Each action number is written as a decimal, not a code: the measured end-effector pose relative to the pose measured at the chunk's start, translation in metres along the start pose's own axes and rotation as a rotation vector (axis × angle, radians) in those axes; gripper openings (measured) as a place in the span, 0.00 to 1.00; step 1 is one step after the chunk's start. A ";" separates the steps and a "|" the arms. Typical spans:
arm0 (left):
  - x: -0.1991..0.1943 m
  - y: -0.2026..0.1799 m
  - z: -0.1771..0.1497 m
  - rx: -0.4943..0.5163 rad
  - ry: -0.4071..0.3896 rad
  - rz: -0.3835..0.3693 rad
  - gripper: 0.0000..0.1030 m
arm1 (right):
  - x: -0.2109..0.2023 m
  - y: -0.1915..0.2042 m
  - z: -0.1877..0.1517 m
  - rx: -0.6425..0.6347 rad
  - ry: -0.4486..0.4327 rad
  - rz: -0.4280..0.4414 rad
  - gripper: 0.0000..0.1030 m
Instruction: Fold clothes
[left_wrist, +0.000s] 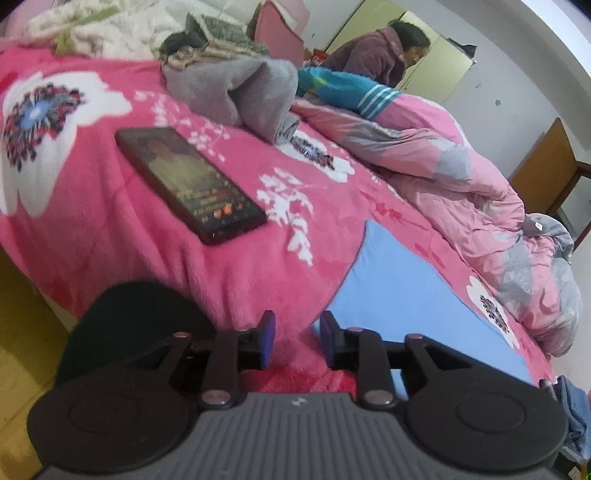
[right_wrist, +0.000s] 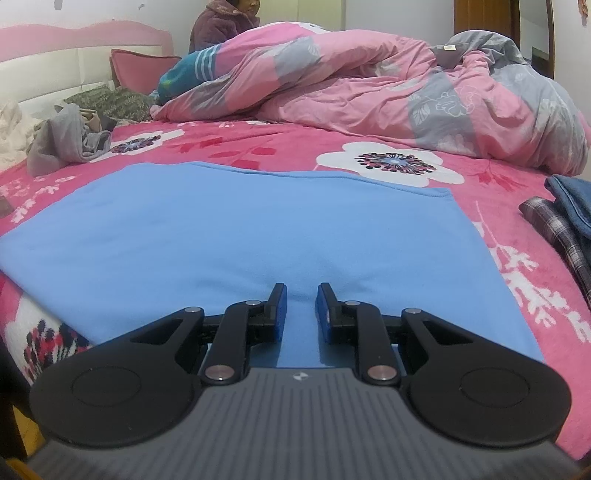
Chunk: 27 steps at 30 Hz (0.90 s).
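Observation:
A light blue cloth (right_wrist: 236, 236) lies flat on the pink flowered bed blanket (right_wrist: 509, 295); it also shows in the left wrist view (left_wrist: 402, 288). My right gripper (right_wrist: 301, 308) is open and empty, low over the cloth's near edge. My left gripper (left_wrist: 297, 339) is open and empty over the pink blanket (left_wrist: 92, 229), just left of the cloth's near corner. A grey garment (left_wrist: 243, 92) lies crumpled farther up the bed, also in the right wrist view (right_wrist: 66, 140).
A black phone (left_wrist: 188, 181) lies on the blanket left of the cloth. A bunched pink and grey duvet (right_wrist: 388, 88) fills the far side. A plaid garment (right_wrist: 557, 229) and a dark blue one (right_wrist: 572, 203) lie at right. A person (left_wrist: 384, 51) sits beyond the bed.

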<state>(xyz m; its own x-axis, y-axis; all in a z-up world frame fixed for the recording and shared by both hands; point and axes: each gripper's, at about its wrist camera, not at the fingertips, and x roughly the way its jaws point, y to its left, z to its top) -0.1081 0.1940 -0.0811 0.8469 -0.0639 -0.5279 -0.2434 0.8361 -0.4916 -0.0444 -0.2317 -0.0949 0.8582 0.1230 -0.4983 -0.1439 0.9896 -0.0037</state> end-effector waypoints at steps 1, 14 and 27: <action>-0.001 -0.003 0.002 0.020 -0.004 -0.005 0.34 | 0.000 0.000 0.000 0.002 -0.001 0.002 0.17; 0.018 -0.023 0.001 0.105 0.039 0.063 0.04 | 0.001 0.000 0.000 0.007 -0.004 0.002 0.17; 0.024 -0.005 -0.002 0.043 0.072 0.061 0.04 | -0.001 0.000 0.000 0.004 -0.002 0.001 0.17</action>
<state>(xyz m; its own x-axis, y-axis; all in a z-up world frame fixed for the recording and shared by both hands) -0.0878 0.1877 -0.0925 0.7945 -0.0494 -0.6052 -0.2717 0.8624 -0.4272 -0.0450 -0.2321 -0.0948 0.8588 0.1241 -0.4970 -0.1428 0.9897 0.0003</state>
